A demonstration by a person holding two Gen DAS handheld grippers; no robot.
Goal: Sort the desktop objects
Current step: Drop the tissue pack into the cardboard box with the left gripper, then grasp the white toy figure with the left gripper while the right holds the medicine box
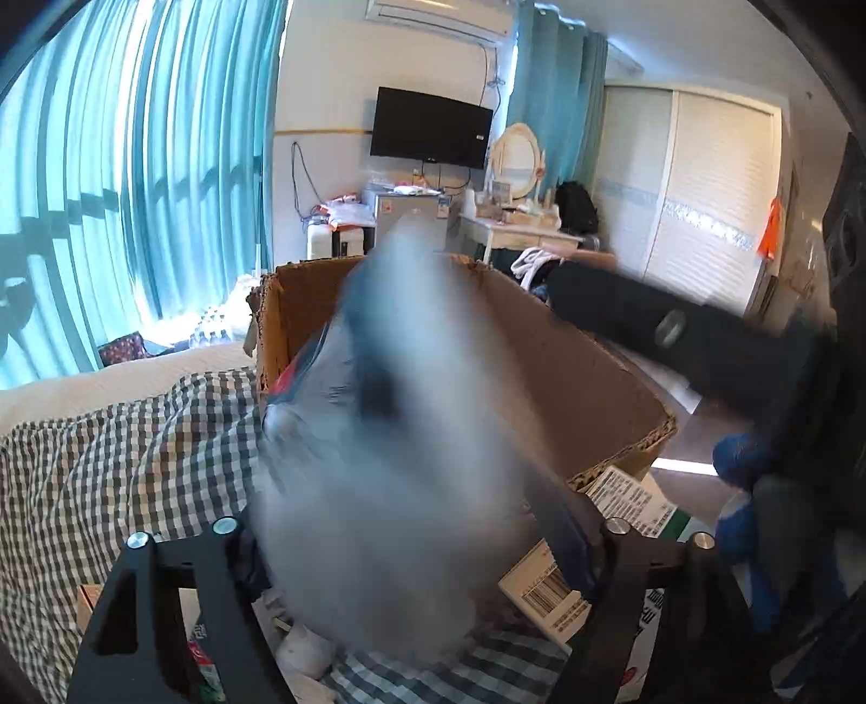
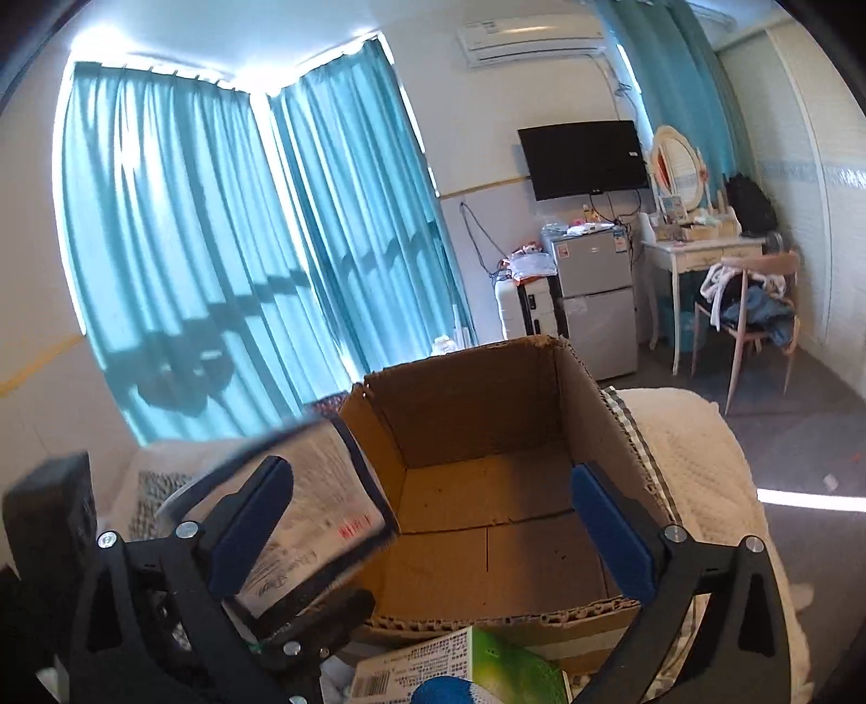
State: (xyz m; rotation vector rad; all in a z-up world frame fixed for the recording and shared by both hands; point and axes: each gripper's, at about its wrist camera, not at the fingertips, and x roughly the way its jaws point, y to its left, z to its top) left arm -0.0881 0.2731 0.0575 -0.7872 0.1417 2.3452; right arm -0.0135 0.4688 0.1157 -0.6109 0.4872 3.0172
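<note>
Now both grippers [image 1: 411, 547] [image 2: 433, 533] gape wide, gripping nothing.

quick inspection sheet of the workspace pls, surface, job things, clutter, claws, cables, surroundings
surface: bed with checked cloth and white blanket
job's things: open cardboard box, bare inside; blurred packet by the left claw at the box's near left corner; green carton in front of the box
clutter: printed cartons, a blue-and-white object
grippers: left claw open, blurred packet between its fingers; right claw open, nothing in it
cables: cords under the tv, down the wall
surroundings: teal curtains, fridge, dressing table, chair, air conditioner
</note>
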